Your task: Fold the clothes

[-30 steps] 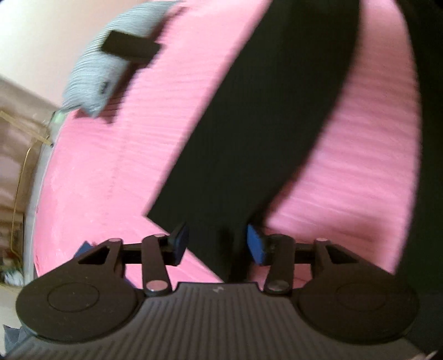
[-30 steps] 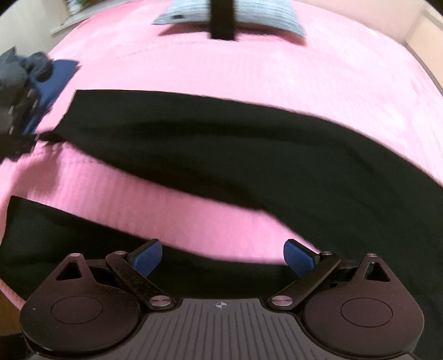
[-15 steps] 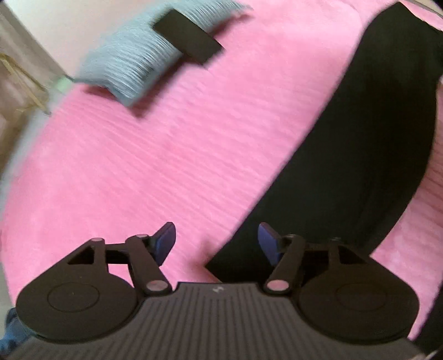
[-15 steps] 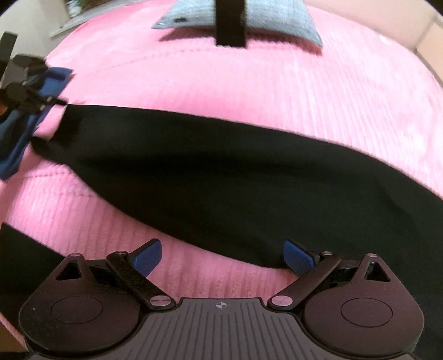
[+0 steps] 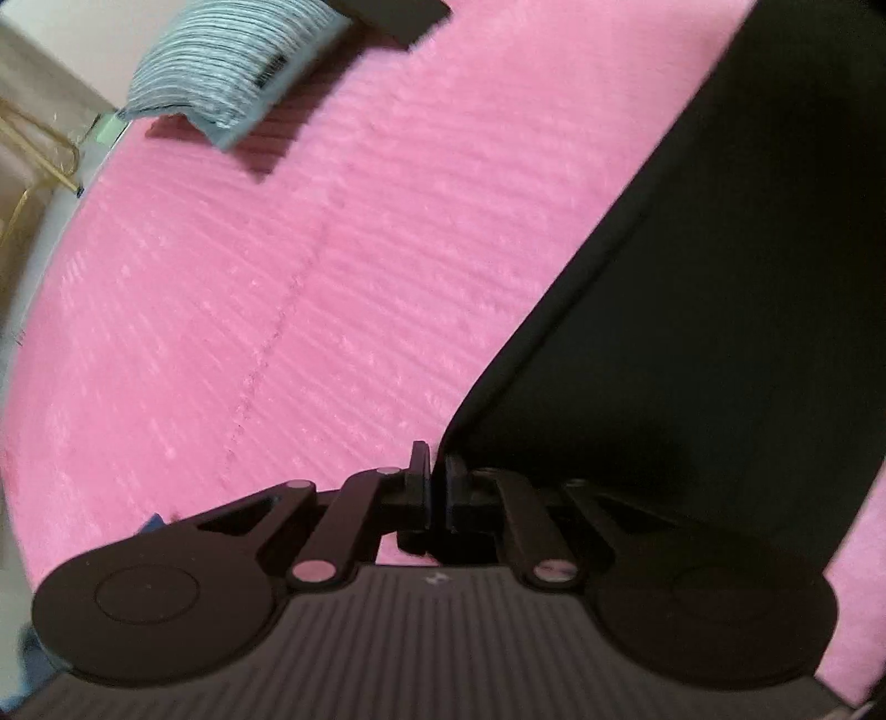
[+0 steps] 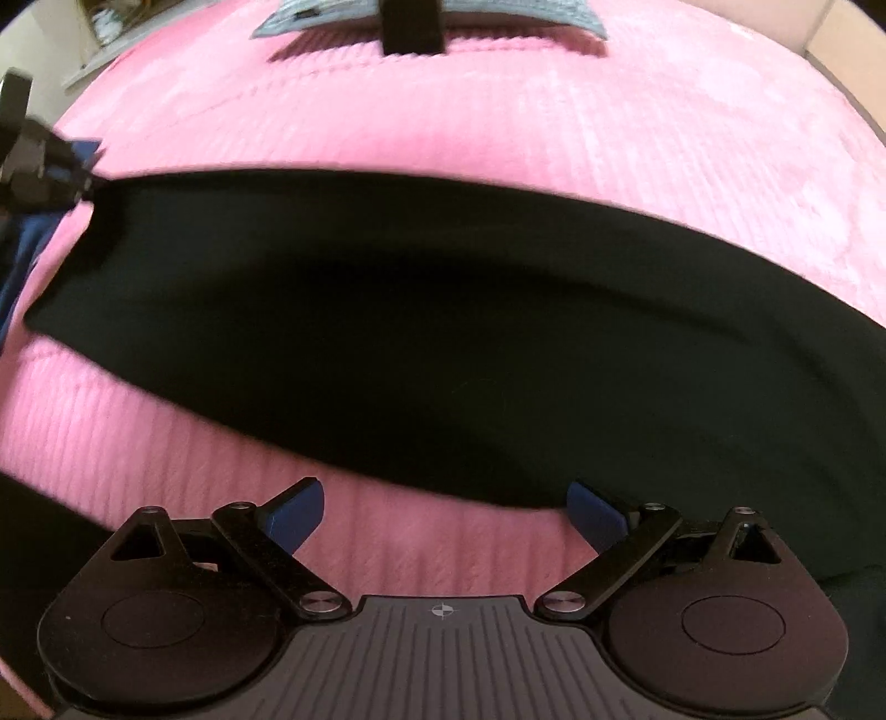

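- On the pink ribbed bedspread (image 6: 554, 127), a long black garment (image 6: 443, 332) lies spread flat, running left to right across the right wrist view; surface is a bed, no bench here.
- Left gripper (image 5: 437, 487): jaws pressed together on the corner edge of the black garment, at its near-left tip in the left wrist view. Fabric fans out from the pinch toward upper right.
- Left gripper also shows at the far left edge of the right wrist view (image 6: 72, 177), clamped on the garment's left end; that corner looks drawn to a point there.
- Left gripper pose: low, close to the bedspread, pointing along the bed toward the pillow end; view is tilted.
- Right gripper (image 6: 443, 515): jaws spread wide, blue fingertips (image 6: 293, 512) well apart, holding nothing. It hovers over a bare pink strip just beside the garment's near edge; right fingertip sits at that edge, contact cannot be told.
- Right gripper pose: level, facing across the garment toward the head of the bed.
- More black fabric at the lower left and lower right of the right wrist view; cannot tell if it is the same piece.
- Grey-blue striped pillow (image 6: 498, 11) at the far end of the bed, a black rectangular strip (image 6: 412, 25) lying on it. Same pillow (image 5: 221, 66) at top left of the left wrist view.
- Blue cloth (image 6: 27, 249) at the left edge, beside the left gripper.
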Tool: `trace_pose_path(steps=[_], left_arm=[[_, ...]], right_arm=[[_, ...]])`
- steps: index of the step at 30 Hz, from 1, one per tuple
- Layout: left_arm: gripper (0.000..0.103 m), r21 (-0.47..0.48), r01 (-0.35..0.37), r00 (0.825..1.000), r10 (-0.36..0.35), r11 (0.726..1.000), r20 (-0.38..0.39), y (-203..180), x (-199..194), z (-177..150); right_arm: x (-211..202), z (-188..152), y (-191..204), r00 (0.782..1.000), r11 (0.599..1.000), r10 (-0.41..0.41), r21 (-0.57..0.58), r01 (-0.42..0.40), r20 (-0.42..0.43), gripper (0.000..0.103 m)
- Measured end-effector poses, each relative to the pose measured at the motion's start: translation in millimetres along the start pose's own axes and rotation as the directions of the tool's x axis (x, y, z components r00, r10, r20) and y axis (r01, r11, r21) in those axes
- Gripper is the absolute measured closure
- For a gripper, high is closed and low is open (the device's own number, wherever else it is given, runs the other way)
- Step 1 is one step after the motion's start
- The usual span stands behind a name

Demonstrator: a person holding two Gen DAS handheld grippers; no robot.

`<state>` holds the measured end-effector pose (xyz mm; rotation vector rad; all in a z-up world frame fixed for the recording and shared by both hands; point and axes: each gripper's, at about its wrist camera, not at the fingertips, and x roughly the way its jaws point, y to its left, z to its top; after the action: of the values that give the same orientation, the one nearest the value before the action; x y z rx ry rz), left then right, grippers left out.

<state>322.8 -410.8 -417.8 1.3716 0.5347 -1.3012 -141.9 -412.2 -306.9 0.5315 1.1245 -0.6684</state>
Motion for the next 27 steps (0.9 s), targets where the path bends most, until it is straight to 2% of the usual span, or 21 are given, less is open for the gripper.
trace_pose_path(steps=[3,5,6,8,10,13,16,17,19,23,26,27], left_arm=[[0.068,-0.001,-0.125,0.992,0.125,0.992,-0.021,-6,3,1],[0.067,-0.023,-0.222,0.975,0.222,0.975,-0.01,-10,-5,-1],[0.067,-0.028,-0.233,0.972,0.234,0.972,0.005,-12,-13,-3],[0.067,-0.038,-0.254,0.966,0.255,0.967,0.035,-17,-30,-7],[0.064,-0.028,-0.223,0.972,0.224,0.974,0.067,-31,-50,-11],[0.059,0.03,-0.118,0.988,0.115,0.993,0.098,-67,-74,-19],[0.059,0.094,-0.005,0.995,-0.004,0.996,0.098,-108,-92,-22],[0.059,0.1,0.015,0.996,-0.024,0.995,0.088,-118,-96,-21],[0.059,0.095,0.07,0.994,-0.077,0.993,0.077,-137,-109,-20],[0.056,0.011,0.161,0.983,-0.162,0.987,0.088,-153,-155,-18],[0.043,-0.046,0.207,0.973,-0.2,0.977,0.114,-156,-192,-20],[0.038,-0.054,0.217,0.97,-0.209,0.975,0.124,-158,-203,-20]], right_arm=[[7,9,-11,0.999,1.0,0.001,0.017,-0.002,0.038,0.006],[17,13,-22,0.997,0.997,0.036,0.061,-0.04,0.07,0.006],[23,12,-29,0.997,0.994,0.048,0.096,-0.055,0.068,0.006],[38,2,-45,0.999,0.974,0.053,0.219,-0.052,0.003,0.006],[36,-12,-49,0.998,0.966,0.06,0.253,-0.049,-0.037,0.006],[30,-28,-52,0.988,0.952,0.101,0.301,-0.062,-0.117,0.006],[4,-38,-53,0.996,0.944,0.076,0.325,-0.057,-0.047,0.006],[-7,-41,-53,0.998,0.942,0.064,0.331,-0.053,-0.021,0.006],[-28,-46,-50,0.999,0.942,0.036,0.333,-0.037,0.012,0.006],[-67,-54,-31,0.999,0.949,-0.037,0.315,0.027,0.026,0.006],[-106,-76,-22,0.995,0.931,-0.099,0.355,0.084,0.026,0.005],[-118,-84,-20,0.993,0.923,-0.119,0.372,0.1,0.027,0.002]])
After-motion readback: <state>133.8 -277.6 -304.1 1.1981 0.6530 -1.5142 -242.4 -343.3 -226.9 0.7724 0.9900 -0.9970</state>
